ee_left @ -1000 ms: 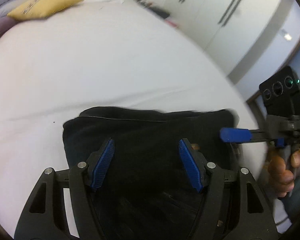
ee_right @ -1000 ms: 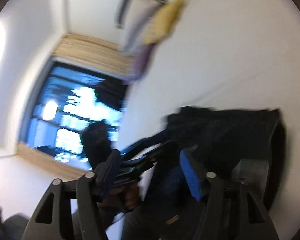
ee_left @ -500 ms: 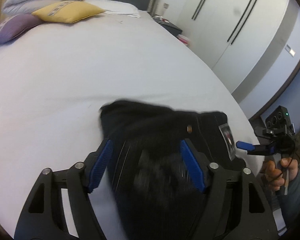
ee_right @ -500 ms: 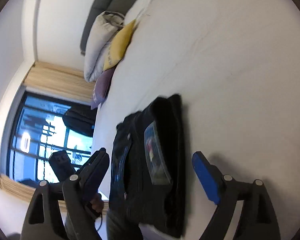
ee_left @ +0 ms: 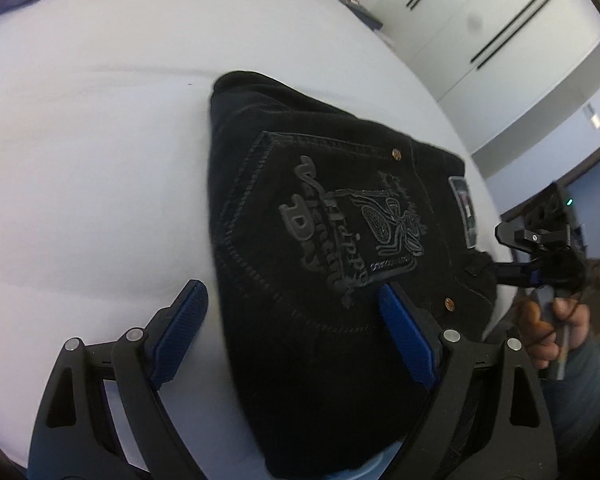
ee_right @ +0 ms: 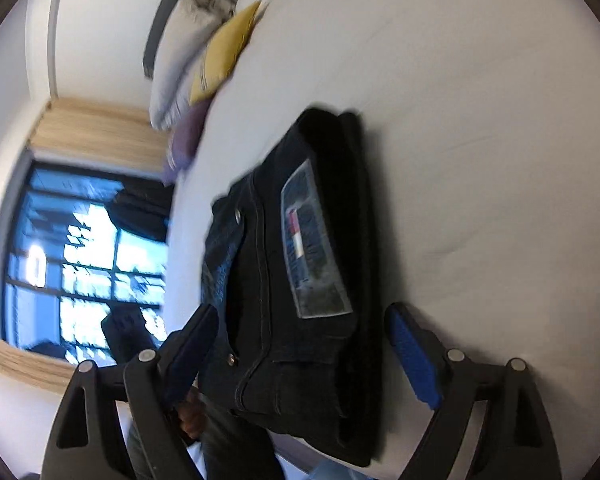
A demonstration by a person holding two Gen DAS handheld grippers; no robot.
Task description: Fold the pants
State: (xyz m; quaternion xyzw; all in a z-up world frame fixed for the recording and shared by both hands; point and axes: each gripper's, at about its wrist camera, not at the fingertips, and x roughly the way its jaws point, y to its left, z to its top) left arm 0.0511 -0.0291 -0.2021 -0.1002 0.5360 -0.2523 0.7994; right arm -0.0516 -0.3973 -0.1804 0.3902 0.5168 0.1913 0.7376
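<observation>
Obstacle: folded pants filled centre frame ahead of me. Free: bare bed sheet at left; pillows blocked upper left.

The pants have been turned over, back pocket now facing up.

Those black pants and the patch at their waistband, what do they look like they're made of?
The pants look like heavy black denim: matte, thick folded edges, raised contrast stitching around the pocket, copper-colored rivets. The pocket's design looks embossed or rubbery, slightly glossy. The waistband patch seems leather or a coated label, with a faint sheen and printing; which one, I cannot tell.
</observation>
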